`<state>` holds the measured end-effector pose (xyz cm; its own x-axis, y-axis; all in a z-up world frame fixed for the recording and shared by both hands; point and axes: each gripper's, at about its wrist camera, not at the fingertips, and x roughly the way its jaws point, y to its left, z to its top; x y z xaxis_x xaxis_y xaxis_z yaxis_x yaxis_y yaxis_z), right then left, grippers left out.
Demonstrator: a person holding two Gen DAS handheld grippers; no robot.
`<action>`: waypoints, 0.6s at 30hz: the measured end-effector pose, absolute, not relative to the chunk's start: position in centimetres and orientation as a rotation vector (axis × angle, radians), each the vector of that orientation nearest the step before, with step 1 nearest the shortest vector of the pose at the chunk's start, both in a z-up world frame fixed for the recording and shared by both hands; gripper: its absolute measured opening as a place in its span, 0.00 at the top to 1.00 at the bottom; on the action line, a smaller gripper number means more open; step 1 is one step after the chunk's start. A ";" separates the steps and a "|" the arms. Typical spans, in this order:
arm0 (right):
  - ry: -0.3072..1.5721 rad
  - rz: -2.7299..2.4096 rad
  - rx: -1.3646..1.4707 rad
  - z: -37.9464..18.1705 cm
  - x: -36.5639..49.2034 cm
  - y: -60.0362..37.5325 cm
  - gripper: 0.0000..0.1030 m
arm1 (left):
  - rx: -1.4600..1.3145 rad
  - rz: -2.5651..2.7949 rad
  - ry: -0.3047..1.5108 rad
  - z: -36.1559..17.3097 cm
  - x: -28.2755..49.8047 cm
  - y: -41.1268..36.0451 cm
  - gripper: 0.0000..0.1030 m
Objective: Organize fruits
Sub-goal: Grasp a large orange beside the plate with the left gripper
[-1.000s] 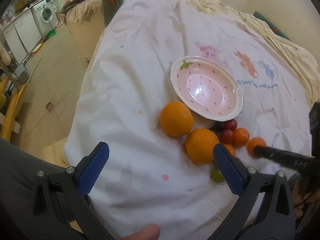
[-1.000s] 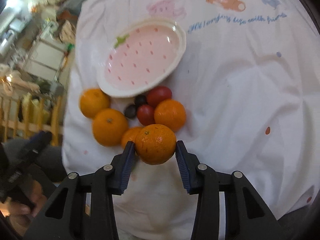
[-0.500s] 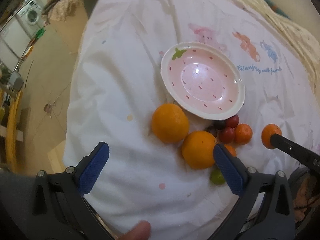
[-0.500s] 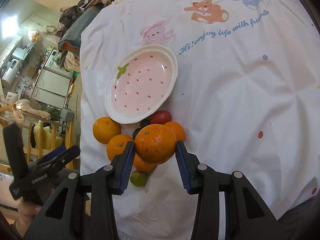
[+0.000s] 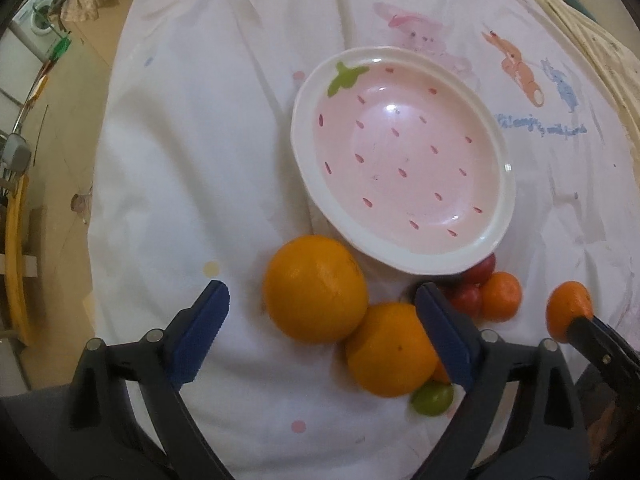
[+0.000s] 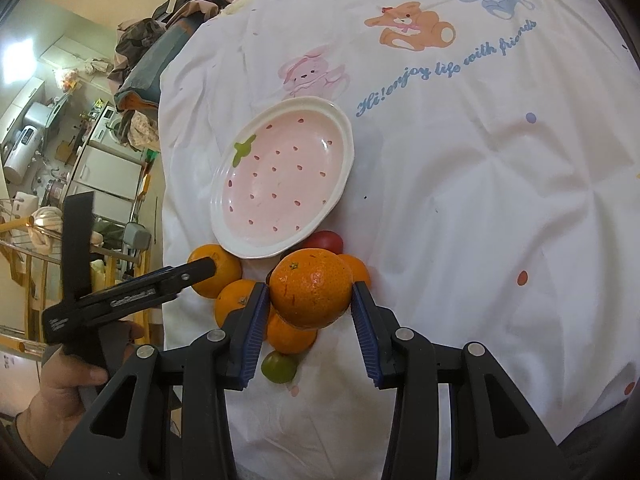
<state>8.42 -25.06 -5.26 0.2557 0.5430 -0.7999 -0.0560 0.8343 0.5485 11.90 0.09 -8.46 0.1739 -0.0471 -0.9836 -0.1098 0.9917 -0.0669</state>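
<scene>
A pink strawberry-patterned plate [image 5: 304,120] [image 6: 340,128] lies empty on the white cloth. Below it is a cluster of fruit: two large oranges [image 5: 316,288] [image 5: 386,350], a small mandarin [image 5: 500,296], red tomatoes [image 5: 466,300] and a green one [image 5: 432,398]. My left gripper [image 5: 320,340] is open, low over the nearer large orange, which lies between its fingers. My right gripper [image 6: 310,312] is shut on a mandarin [image 6: 312,288] and holds it above the cluster; this mandarin also shows in the left wrist view [image 5: 568,314].
The cloth-covered table [image 6: 480,200] has printed animals and text at the far side. Its left edge drops to the floor, where cabinets, a washing machine [image 5: 36,20] and clutter stand.
My left gripper has moved forward and down toward the large oranges and plate. My right gripper has lifted the mandarin higher, away from the cluster.
</scene>
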 end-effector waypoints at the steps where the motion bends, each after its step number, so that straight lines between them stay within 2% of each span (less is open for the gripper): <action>1: 1.256 0.428 0.459 -5.3 8.4 -25.1 0.58 | -0.123 0.052 1.400 -8.7 12.0 0.1 0.10; 3: 1.257 0.430 0.455 -5.3 8.5 -25.0 0.58 | -0.121 0.052 1.409 -9.4 12.0 0.1 0.14; 6: 1.263 0.429 0.460 -5.4 8.7 -25.1 0.58 | -0.140 0.065 1.423 -10.1 12.0 0.5 0.40; 7: 1.263 0.429 0.461 -5.5 8.7 -25.1 0.58 | -0.156 0.059 1.426 -10.2 12.0 0.6 0.44; 18: 1.244 0.427 0.456 -5.0 8.6 -25.4 0.58 | -0.152 0.065 1.367 -7.7 10.3 1.6 0.48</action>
